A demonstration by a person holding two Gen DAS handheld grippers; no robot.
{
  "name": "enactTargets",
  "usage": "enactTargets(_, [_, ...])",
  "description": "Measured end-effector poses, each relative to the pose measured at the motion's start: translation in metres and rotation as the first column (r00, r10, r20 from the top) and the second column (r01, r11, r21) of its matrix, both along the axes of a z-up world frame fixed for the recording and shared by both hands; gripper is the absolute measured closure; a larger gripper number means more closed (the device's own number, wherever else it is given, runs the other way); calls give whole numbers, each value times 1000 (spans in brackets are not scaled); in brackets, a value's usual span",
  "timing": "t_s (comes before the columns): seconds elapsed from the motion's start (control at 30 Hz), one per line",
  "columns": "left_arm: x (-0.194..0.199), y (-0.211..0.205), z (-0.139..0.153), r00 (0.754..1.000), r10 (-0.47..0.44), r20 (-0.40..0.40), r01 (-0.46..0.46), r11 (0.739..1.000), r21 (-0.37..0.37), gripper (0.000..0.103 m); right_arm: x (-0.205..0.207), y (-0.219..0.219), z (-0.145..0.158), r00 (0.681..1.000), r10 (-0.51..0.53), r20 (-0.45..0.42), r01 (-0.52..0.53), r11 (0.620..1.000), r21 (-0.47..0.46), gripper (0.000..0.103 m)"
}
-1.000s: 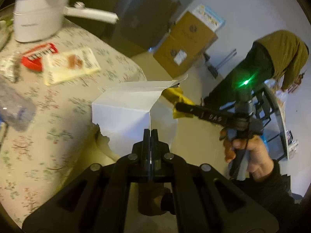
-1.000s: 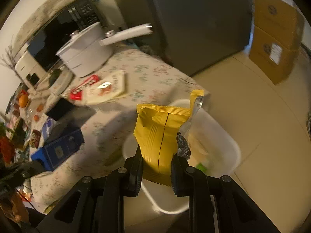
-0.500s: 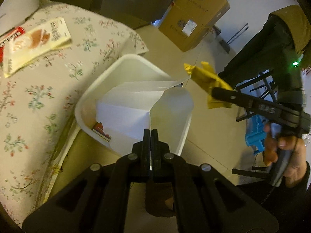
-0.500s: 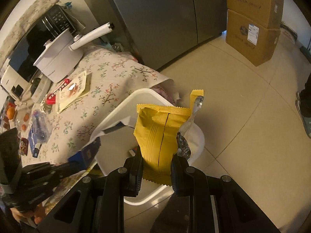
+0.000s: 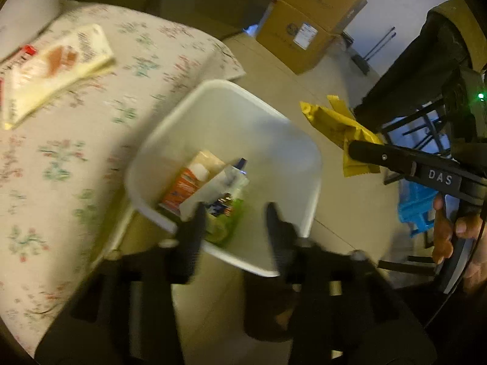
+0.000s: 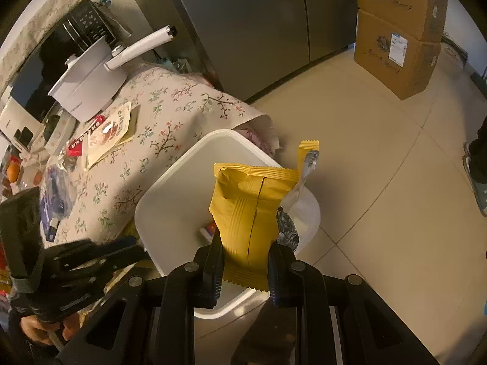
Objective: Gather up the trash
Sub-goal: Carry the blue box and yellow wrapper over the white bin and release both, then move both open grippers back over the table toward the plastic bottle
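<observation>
With the left claw (image 5: 234, 222) opening empty above the white plastic bin (image 5: 304, 140), the crinkled yellow foil wrapper (image 6: 249, 210) clamped in the right claw (image 6: 245, 261) is judged next for release.

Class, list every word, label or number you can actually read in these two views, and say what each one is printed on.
"DAS": white letters on the black arm of the right tongs, seen from the left wrist.
Cardboard boxes: round logos, script and a white label, too small to read.
Cream packet and red wrapper on the table: print too blurred.
Cartons in the white bin: unreadable.
</observation>
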State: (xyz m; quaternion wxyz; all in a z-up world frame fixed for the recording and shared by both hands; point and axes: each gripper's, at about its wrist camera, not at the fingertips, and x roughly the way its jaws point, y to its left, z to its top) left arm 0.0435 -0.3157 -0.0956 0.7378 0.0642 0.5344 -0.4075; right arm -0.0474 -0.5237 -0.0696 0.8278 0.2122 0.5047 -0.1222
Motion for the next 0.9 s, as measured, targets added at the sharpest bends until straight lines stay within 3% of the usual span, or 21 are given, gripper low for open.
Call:
enactTargets(0.07, [2, 10, 5, 1000, 13, 22, -14, 1000, 17, 50, 2, 2, -2, 1000, 3, -6, -3, 1000, 7, 79])
enactTargets(0.2, [7, 30, 14, 995, 60, 79, -64, 997, 49, 32, 7, 7, -7, 1000, 11, -23, -10, 1000, 14, 79])
enactTargets(0.3, [11, 53, 22, 988, 108, 114, -116, 991, 66, 25, 11, 11, -10, 999, 17, -35, -16, 1000, 21, 78])
enactTargets(0.57, [18, 110, 37, 963, 198, 184, -220, 970, 107, 18, 27, 28, -14, 998, 31, -59, -30, 999, 21, 75])
enactTargets(0.6, [19, 120, 41, 958, 209, 196, -233, 967, 107, 16, 30, 31, -13, 998, 29, -62, -28, 999, 19, 67])
enactTargets(0.67, [22, 136, 47, 950, 234, 208, -259, 960, 107, 12, 35, 37, -9, 998, 20, -53, -20, 1000, 0, 39])
enactTargets(0.9, [30, 201, 65, 908, 334, 253, -364, 928, 83, 1, 63, 87, 26, 996, 87, 26, -85, 994, -69, 27])
